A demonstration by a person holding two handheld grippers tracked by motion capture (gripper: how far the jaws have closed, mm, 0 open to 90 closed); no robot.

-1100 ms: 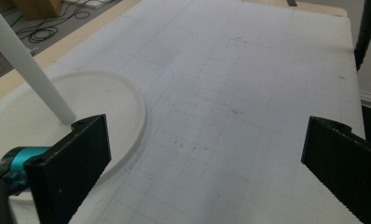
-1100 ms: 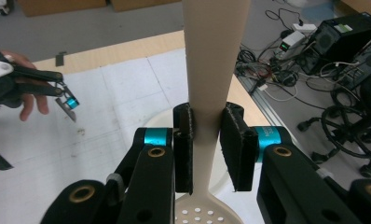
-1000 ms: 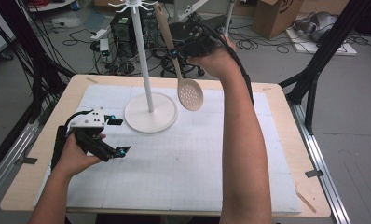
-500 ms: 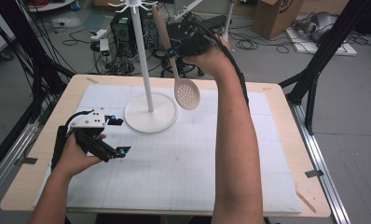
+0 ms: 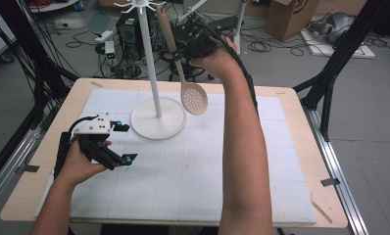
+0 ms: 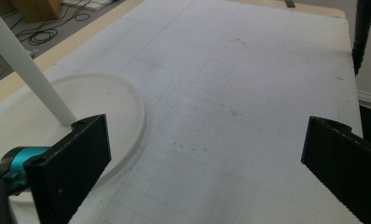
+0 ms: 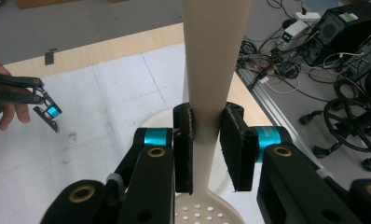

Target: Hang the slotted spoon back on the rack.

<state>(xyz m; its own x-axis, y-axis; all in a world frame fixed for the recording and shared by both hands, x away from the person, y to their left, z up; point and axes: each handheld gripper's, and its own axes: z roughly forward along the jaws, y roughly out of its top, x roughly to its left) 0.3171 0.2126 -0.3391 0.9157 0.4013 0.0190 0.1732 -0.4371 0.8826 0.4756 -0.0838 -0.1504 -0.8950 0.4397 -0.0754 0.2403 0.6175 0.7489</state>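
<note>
A beige slotted spoon (image 5: 194, 98) hangs bowl-down above the table's far side, and my right gripper (image 5: 177, 55) is shut on its handle (image 7: 216, 56). The pads press the handle from both sides, and the perforated bowl (image 7: 207, 212) shows below them. The spoon's top end reaches close to the hooks (image 5: 144, 5) of a white stand (image 5: 151, 63), just right of the pole. The stand's round base (image 5: 158, 118) sits on the white mat. My left gripper (image 5: 124, 142) rests low at the mat's left, open, with nothing between its jaws (image 6: 204, 158).
The white gridded mat (image 5: 193, 171) covers a wooden table (image 5: 301, 112). The stand's base (image 6: 58, 116) lies just left of the left gripper's jaws. Beyond the far edge are computers, cables and black frame legs (image 5: 330, 73).
My right gripper has carried the spoon a little to the left, nearer the stand's pole and hooks. The left gripper has stayed put.
</note>
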